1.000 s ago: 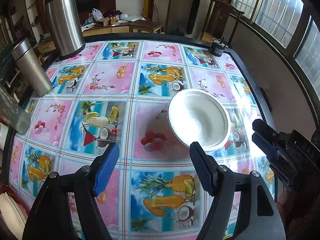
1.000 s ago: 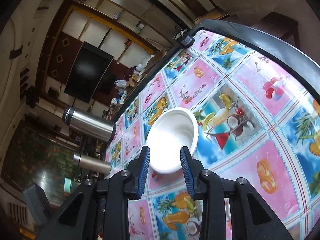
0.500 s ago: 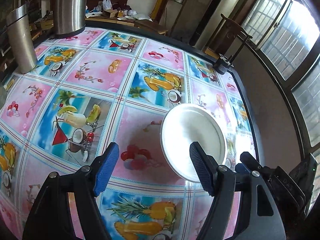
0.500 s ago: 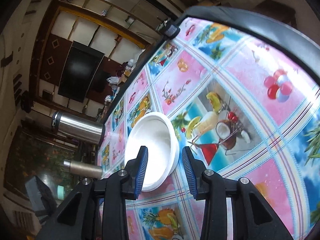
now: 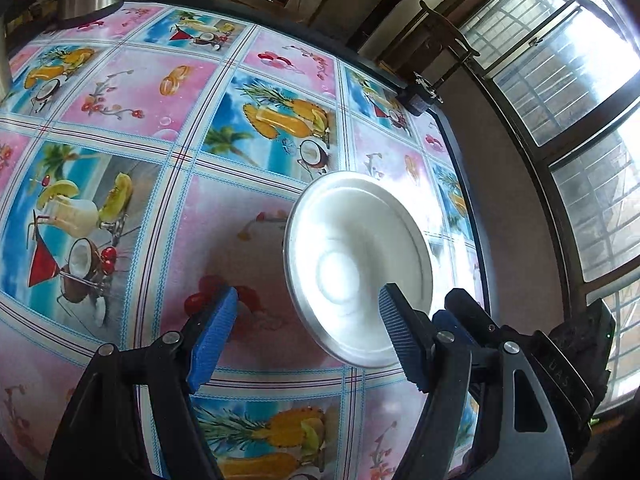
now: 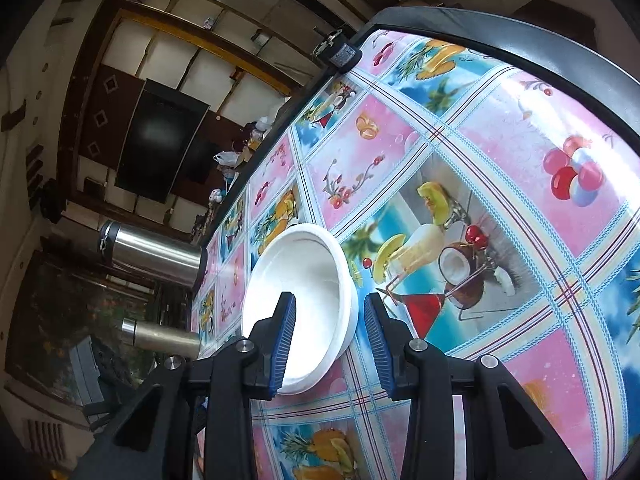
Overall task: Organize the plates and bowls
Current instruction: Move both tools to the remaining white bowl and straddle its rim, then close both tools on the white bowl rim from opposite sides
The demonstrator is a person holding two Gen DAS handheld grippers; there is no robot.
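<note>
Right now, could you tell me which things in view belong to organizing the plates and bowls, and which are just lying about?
Part of the job:
- white bowl on the table
- right gripper, open, straddling the bowl's rim
- left gripper, open beside the bowl

Just lying about:
- large steel flask
- smaller steel tumbler
- small black device at the table's far edge

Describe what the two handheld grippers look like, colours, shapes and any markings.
Both match: the left gripper and the right gripper have black angular arms with cut-out openings and silver round bolts, each ending in two flat blue ribbed pads. In the left wrist view the right gripper's black body carries faint lettering. No cables or sleeves show.
</note>
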